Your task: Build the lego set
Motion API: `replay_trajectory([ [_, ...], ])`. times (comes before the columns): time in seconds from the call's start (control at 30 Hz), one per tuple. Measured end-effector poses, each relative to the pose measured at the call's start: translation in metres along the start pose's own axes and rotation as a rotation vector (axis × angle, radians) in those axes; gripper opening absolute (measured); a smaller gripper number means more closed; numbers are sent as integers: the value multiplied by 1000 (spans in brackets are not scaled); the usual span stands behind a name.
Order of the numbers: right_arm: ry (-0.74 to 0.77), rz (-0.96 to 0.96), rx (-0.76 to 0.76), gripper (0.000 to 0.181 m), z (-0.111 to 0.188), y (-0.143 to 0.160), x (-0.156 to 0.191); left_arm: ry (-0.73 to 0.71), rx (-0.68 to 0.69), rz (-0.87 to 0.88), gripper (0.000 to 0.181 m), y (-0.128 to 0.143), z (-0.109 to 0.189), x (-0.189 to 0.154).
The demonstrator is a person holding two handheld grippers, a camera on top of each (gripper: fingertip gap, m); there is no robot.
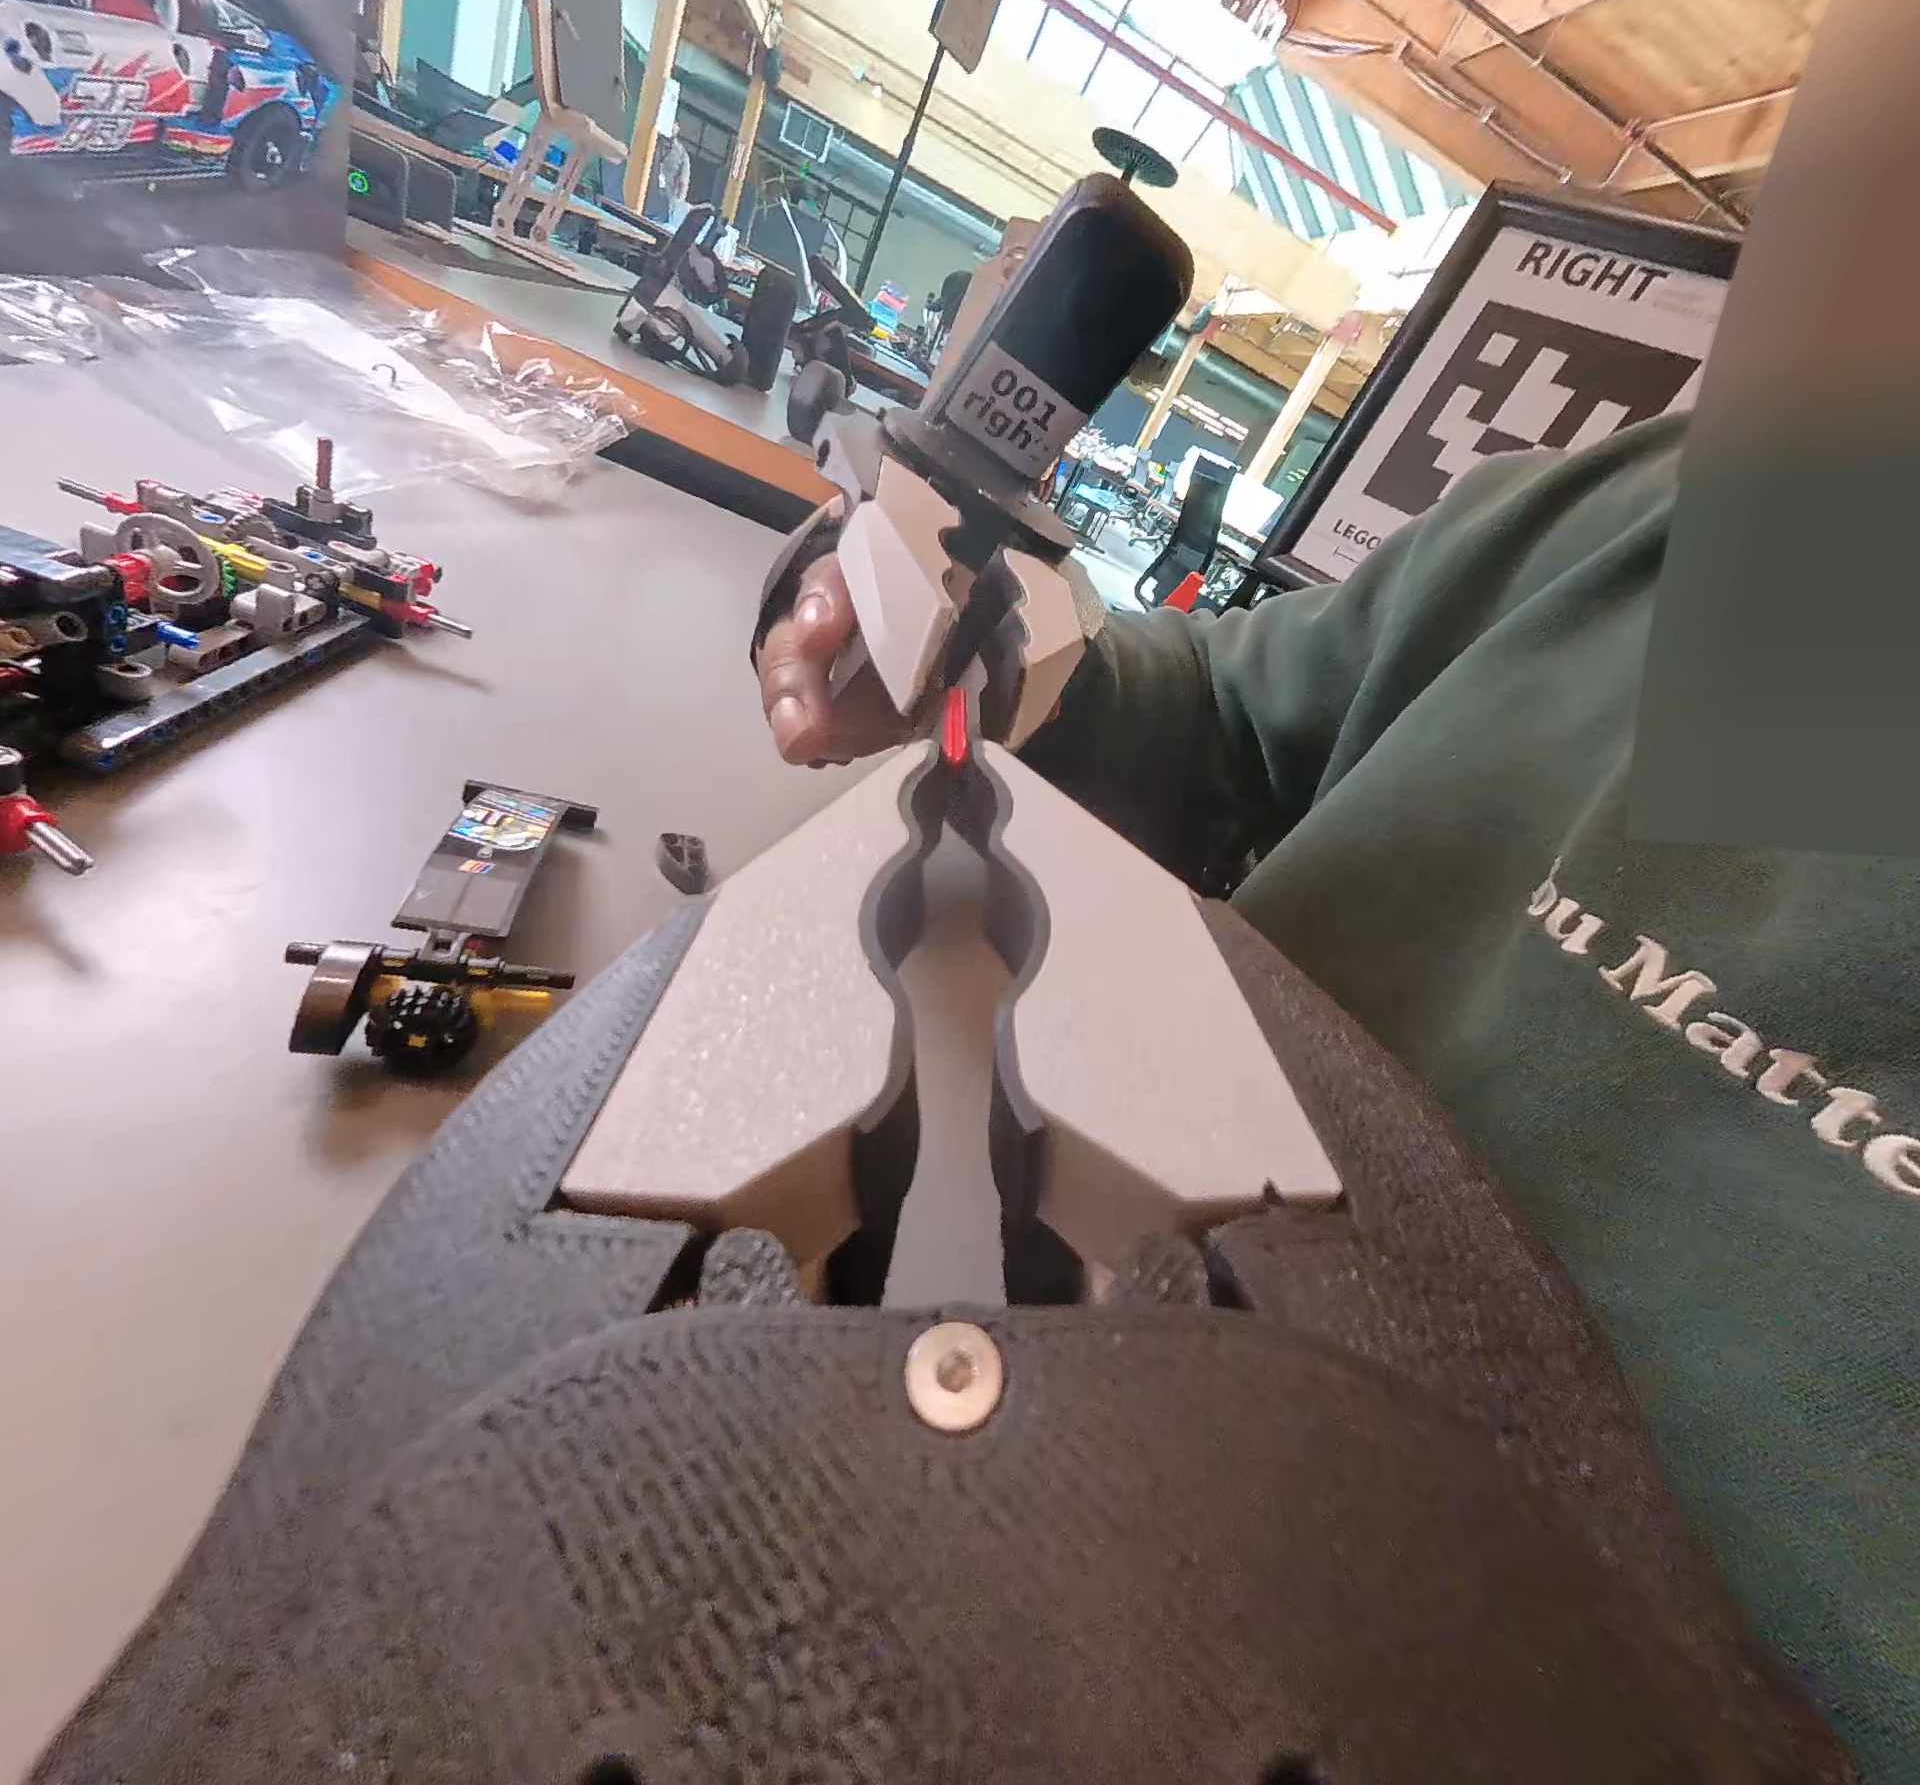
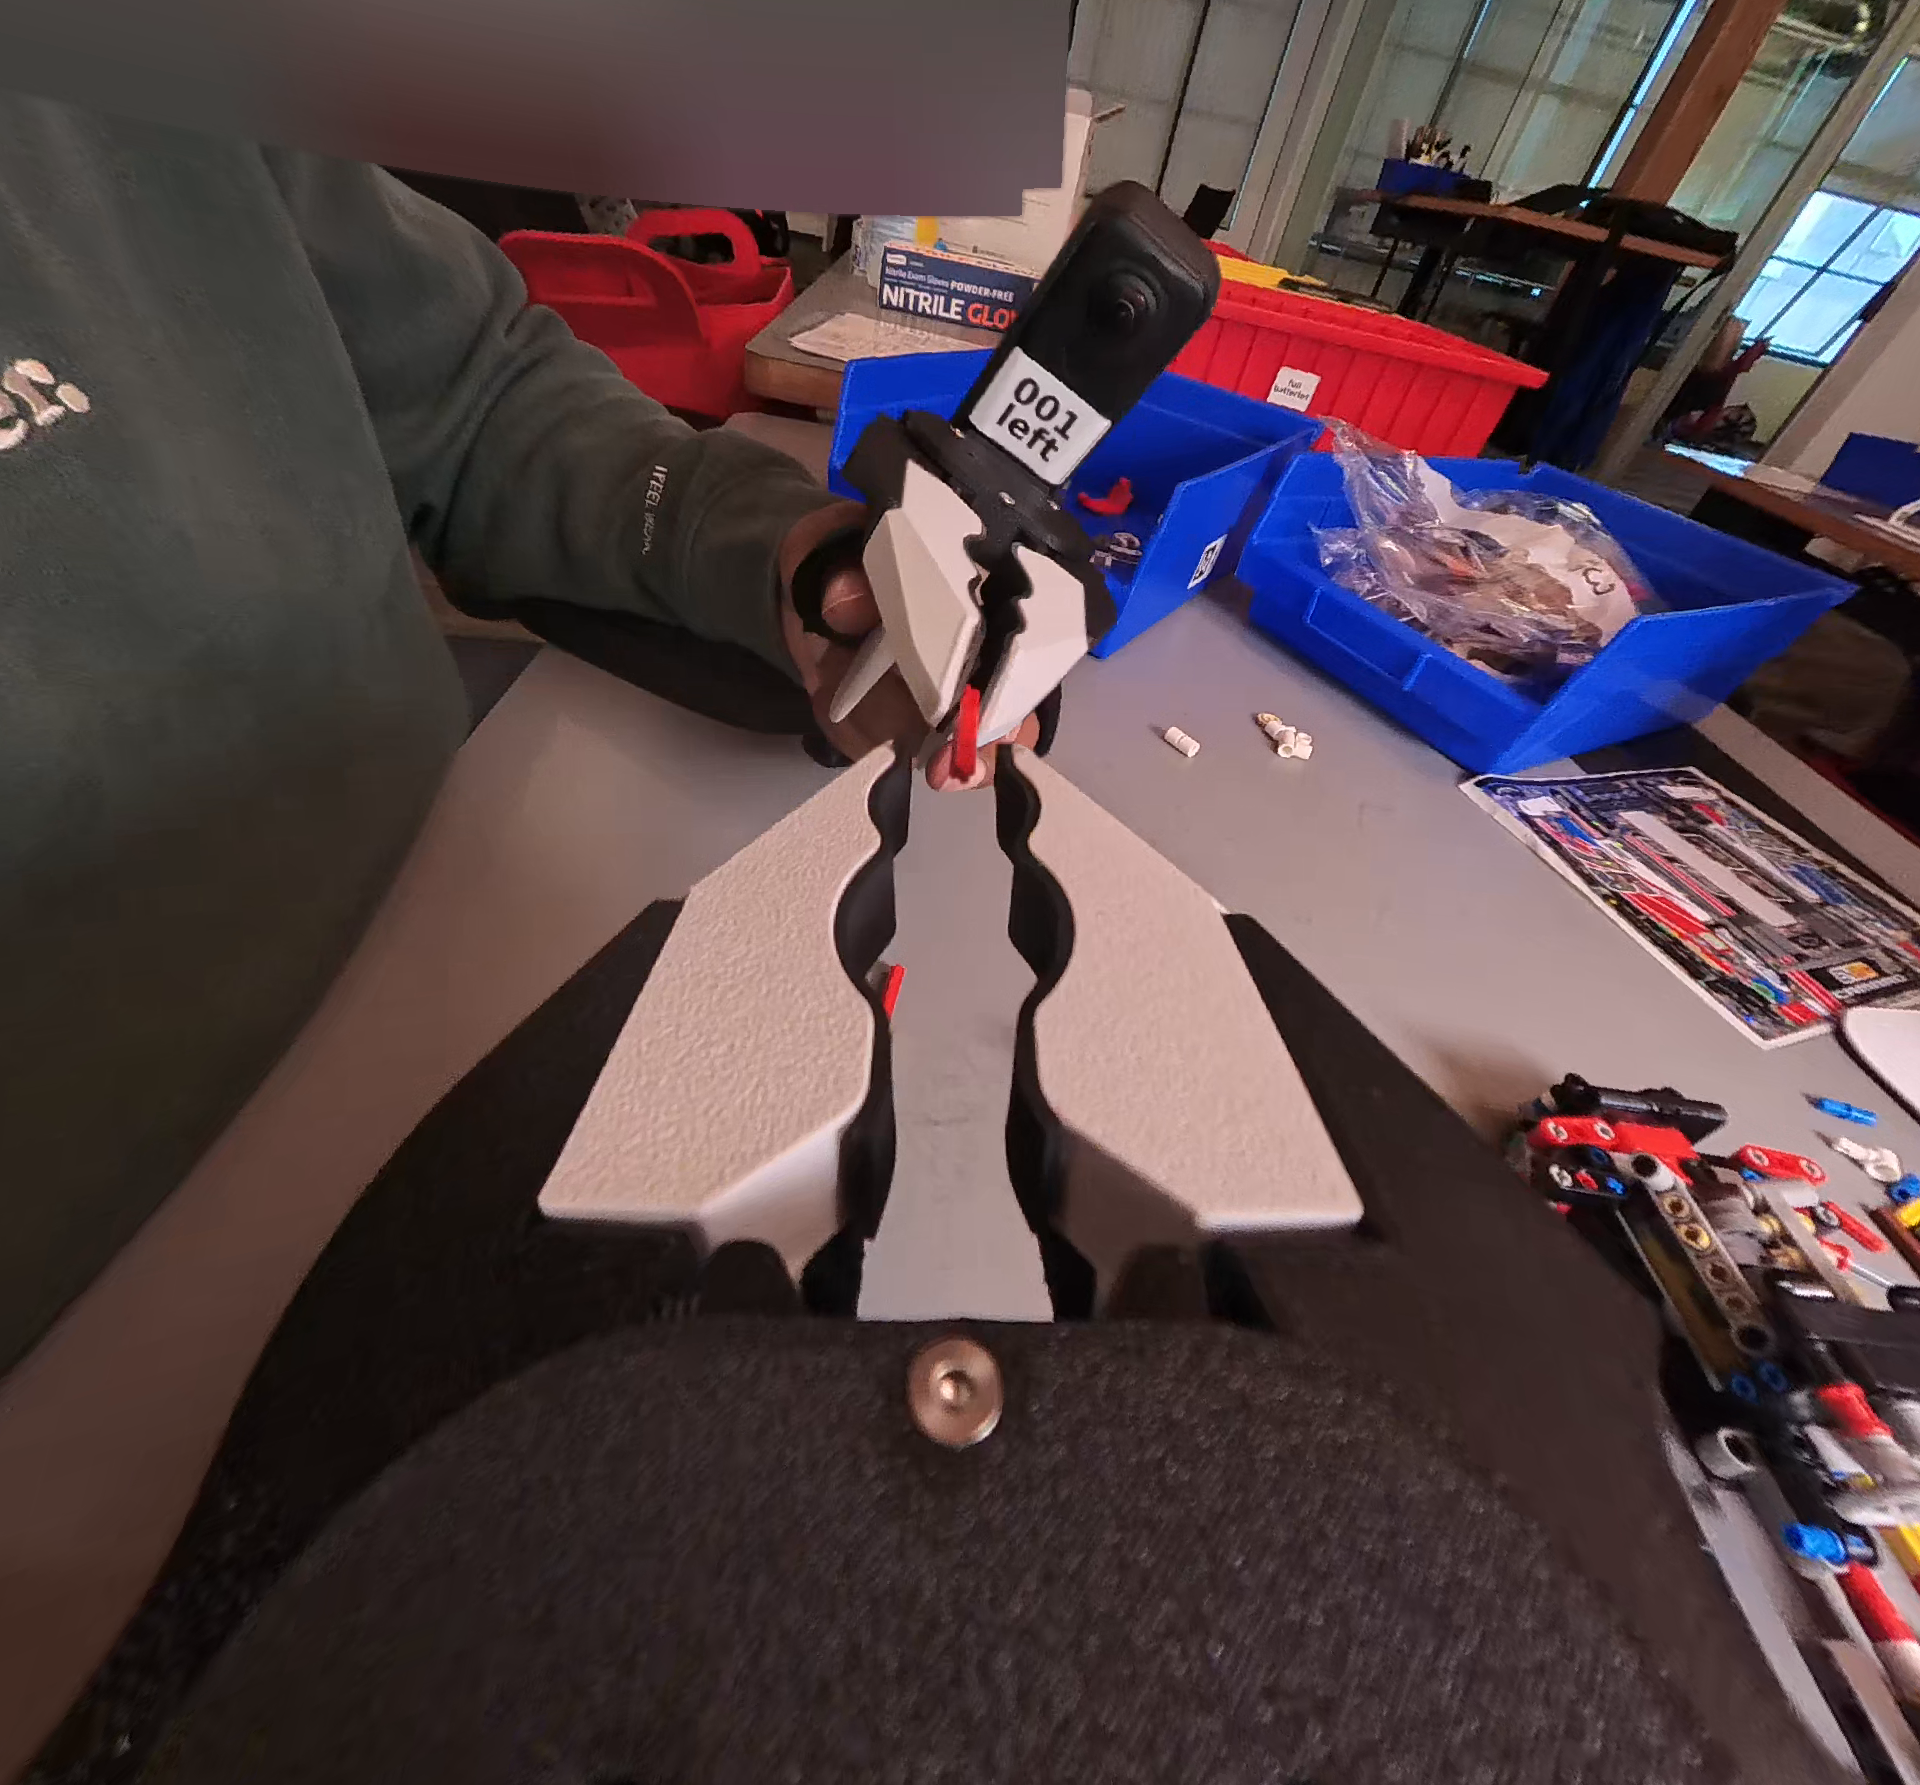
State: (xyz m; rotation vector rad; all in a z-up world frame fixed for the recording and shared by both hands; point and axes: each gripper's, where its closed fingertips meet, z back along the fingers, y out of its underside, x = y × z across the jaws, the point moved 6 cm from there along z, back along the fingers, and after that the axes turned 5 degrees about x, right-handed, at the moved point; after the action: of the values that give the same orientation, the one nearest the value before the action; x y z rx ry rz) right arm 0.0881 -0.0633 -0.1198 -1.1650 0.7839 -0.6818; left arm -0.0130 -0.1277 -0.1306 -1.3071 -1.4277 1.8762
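The left claw [image 1: 951, 767] is pressed together at its tips and pinches a small red piece [image 1: 954, 736], which stands on end in the air above the table [image 2: 1351, 862], near the edge where the person sits. The right claw [image 2: 948, 779] faces it tip to tip. Its fingers are spread a little, with a narrow gap between them, and their ends sit just beside the red piece. Whether they touch it cannot be told.

The half-built car frame [image 1: 208, 592] lies on the table toward its middle. Between the frame and the near edge lie a flat black wing [image 1: 488, 852] and an axle with a wheel and gear [image 1: 405, 997]. A printed sheet [image 2: 1704, 904] lies flat on the table, with two small white pieces [image 2: 1179, 741] nearby. Blue bins [image 2: 1507, 686] stand at the table's edge beyond them.
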Motion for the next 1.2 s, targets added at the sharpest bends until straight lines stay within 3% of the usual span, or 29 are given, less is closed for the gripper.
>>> replay_trajectory([
  [0.43,1,-24,34,1,-3,3,-2,-26,48,-1,1,3,-1,2],
  [0.5,-2,-28,51,1,0,7,-5,-87,140,-60,11,10,0,7],
  [0.63,-31,-49,144,1,12,24,-14,-274,495,-298,12,43,3,22],
  [0.73,-38,-61,216,1,17,39,-18,-281,656,-356,10,61,-4,25],
  [1.0,-70,-47,298,1,17,51,-12,-240,778,-400,15,71,-18,25],
  [1.2,-102,-45,329,1,16,55,-6,-217,789,-386,9,73,-24,25],
])
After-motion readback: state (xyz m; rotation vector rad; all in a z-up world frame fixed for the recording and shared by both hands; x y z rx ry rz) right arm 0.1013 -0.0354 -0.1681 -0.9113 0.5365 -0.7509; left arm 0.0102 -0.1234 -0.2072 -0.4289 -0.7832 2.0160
